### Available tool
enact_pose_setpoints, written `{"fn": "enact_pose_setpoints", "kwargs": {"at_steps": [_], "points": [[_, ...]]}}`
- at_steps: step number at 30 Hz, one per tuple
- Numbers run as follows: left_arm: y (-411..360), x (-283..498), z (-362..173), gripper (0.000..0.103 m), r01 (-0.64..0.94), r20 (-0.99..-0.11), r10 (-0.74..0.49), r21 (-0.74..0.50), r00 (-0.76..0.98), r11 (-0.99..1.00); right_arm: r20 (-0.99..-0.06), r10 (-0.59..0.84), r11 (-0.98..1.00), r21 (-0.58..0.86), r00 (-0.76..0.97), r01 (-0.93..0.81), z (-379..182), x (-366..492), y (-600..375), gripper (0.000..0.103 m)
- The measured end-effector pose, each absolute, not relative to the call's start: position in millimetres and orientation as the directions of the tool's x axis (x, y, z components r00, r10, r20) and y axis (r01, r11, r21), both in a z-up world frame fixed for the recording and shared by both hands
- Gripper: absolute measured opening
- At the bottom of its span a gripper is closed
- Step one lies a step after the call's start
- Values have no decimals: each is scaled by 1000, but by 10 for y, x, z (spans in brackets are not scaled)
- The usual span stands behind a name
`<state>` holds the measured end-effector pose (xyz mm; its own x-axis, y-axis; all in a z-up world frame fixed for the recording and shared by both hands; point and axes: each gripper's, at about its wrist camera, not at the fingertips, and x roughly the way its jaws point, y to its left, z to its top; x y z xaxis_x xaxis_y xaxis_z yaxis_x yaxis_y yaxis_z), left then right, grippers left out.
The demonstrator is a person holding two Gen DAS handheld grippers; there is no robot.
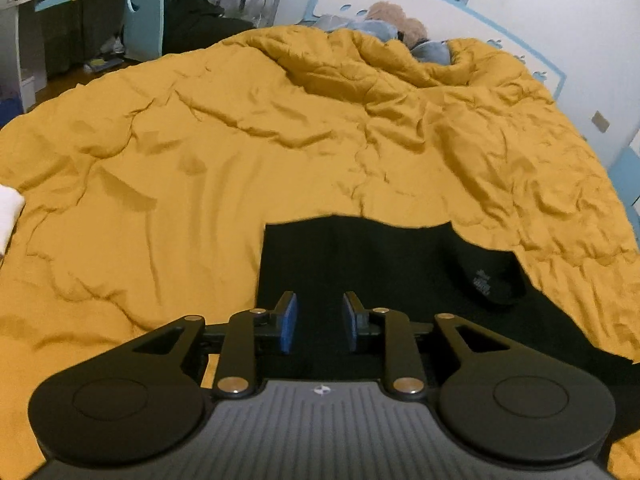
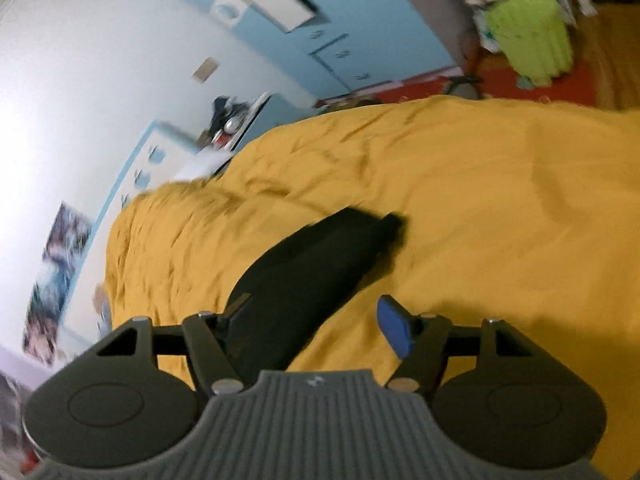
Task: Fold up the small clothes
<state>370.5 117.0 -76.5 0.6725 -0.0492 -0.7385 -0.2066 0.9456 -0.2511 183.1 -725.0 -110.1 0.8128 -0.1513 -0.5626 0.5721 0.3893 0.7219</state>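
On the bed, a black garment (image 1: 360, 264) is lying across the mustard-yellow duvet (image 1: 200, 152), partly flattened, with a printed label showing on an inner fold toward its right side. The left hand-held gripper (image 1: 320, 322) is hovering just above the cloth's near edge, its blue pads (image 1: 289, 322) parted and pinching nothing. The right hand-held gripper (image 2: 316, 328) is hanging tilted over the garment's other end, spread wide and empty; that view is blurred. Judging by this, a fold is being set up, and next each gripper needs to close on an edge.
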Motion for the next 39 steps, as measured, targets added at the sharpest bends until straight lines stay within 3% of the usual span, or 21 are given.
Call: {"fn": "enact_pose_setpoints", "kwargs": {"at_steps": [2,9,11,13,14,15,17,23,30,35,39], "points": [[1090,3671,-794,29,-211,-753,-33,-226,657,951,-562,-159,331,744,811,581,-1225,1893,-7433,54],[928,3523,-874,29,-218,-790,20,-145,613,965,-567,-145,220,780,811,585,-1676,2134,-7859,52],[865,3500,-915,29,-217,-798,25,-134,602,967,-573,-138,235,774,808,588,-1712,2214,-7883,40],[801,3477,-934,29,-206,-800,19,-132,600,970,-572,-116,252,774,812,581,-1736,2312,-7909,37],[770,3455,-936,29,-198,-796,15,-133,605,971,-563,-99,263,780,820,568,-1723,2356,-7905,27],[745,3436,-937,29,-190,-794,9,-134,608,973,-565,-93,272,778,820,566,-1706,2391,-7901,11],[699,3402,-936,29,-169,-796,-3,-132,605,977,-574,-121,321,749,810,580,-1562,2422,-7842,2],[771,3276,-788,29,-148,-767,-15,-143,641,979,-441,-207,608,642,874,468,-408,2524,-7224,0],[1011,3137,-591,29,-163,-720,-63,-241,691,957,-265,12,844,519,964,133,1150,2960,-5632,0],[1267,2984,-434,29,-168,-671,-89,-309,736,936,-225,158,883,468,962,-35,1714,3292,-4372,0],[1511,2899,-387,29,-177,-654,-101,-345,750,922,-260,239,892,439,936,-106,1723,3549,-3349,0]]}}
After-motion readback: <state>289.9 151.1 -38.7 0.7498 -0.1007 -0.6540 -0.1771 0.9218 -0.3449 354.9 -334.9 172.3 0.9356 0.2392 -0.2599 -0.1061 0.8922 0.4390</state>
